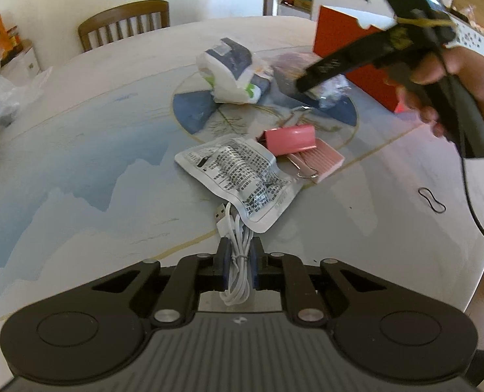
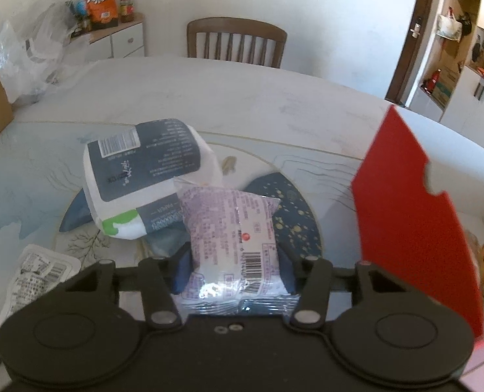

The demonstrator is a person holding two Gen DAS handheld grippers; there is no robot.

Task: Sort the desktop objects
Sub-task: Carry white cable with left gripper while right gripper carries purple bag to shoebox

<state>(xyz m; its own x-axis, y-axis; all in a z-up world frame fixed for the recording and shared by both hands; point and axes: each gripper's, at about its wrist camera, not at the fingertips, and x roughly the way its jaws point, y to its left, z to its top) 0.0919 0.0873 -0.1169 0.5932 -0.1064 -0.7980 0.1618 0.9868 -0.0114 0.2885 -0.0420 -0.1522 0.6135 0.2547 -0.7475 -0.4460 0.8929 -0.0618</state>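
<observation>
left gripper (image 1: 238,263): jaws clamped tight on a bundled white USB cable (image 1: 237,281), tied with a wire twist; bundle runs between the pads, USB plug sticking out just ahead of the tips.
right gripper (image 2: 235,268): jaws pressed on the sides of a clear plastic snack packet with purple print and barcode (image 2: 232,238); packet stands up between the pads.
silver foil pouch with black print (image 1: 238,179): flat on the table (image 1: 78,170), just ahead of the left tips, overlapping the cable end.
pink binder clip (image 1: 291,138): beyond the pouch, right of it, on a pink ribbed pad (image 1: 323,160).
white-and-navy tissue pack (image 2: 143,176): ahead-left of the right gripper, behind the packet.
red-sided open box (image 2: 415,228): right of the right gripper.
black rubber band (image 1: 432,201): on the table, far right of the left gripper.
</observation>
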